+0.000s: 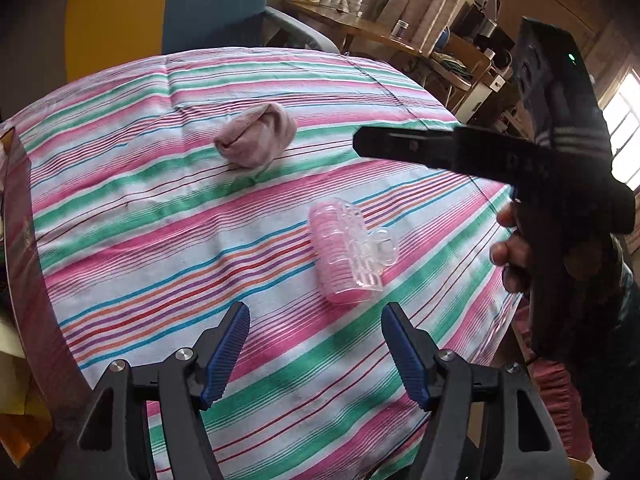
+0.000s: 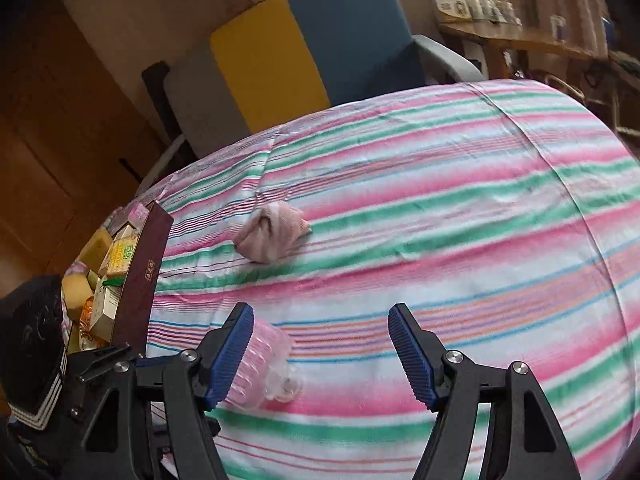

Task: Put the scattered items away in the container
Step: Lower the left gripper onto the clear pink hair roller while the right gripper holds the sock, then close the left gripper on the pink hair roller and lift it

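Nearby, clear pink hair clip (image 1: 352, 252) lies on striped cloth (image 1: 160, 208); left gripper (image 1: 316, 354), right gripper (image 2: 320, 354) both spread, empty.

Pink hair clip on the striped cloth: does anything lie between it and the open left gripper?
Nothing visible does. The pink hair clip lies just ahead of the left gripper, with only bare striped cloth between them.

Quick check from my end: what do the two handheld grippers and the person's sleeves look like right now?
Both the left gripper and the right gripper have black angular frames with silver bolts and ribbed blue finger pads. In the left wrist view the right gripper's black body shows a small green light. A dark sleeve with white cuff stripes is worn.
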A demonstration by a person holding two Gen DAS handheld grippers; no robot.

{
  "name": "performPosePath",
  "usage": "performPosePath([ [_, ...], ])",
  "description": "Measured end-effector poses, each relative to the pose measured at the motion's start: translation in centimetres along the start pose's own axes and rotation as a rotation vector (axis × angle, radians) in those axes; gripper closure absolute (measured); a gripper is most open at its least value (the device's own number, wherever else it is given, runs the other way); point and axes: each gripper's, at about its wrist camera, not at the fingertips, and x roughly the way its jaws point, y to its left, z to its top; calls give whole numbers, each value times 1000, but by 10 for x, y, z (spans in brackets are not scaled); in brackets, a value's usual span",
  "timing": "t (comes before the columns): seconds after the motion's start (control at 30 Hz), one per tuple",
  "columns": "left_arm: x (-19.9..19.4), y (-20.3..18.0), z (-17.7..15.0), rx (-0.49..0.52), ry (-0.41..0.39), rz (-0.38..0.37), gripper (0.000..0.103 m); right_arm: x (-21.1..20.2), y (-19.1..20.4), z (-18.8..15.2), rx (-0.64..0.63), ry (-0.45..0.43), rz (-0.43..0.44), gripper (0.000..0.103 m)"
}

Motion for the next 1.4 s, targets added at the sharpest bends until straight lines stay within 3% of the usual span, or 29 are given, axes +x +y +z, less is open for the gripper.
performPosePath([
  [0.17,-5,22,-7,-69,-9,-6,33,52,28,35,-112,77,0,31],
  [0.4,-2,19,-4,-63,-8,-21,32,113,45,53,-147,173,-17,32],
  [0.5,0,18,-3,-60,-8,-27,32,115,46,52,-153,150,-45,45],
  [0.73,3,12,2,-48,-9,-43,31,76,27,36,-99,63,-101,50],
  [0.83,6,-4,8,-8,-7,-61,22,51,5,21,-29,37,-118,50],
  [1.03,21,-36,24,71,15,-35,21,11,-43,-16,113,11,-155,50],
  [1.4,57,-60,40,123,86,54,22,1,-65,-39,212,-30,-86,50],
])
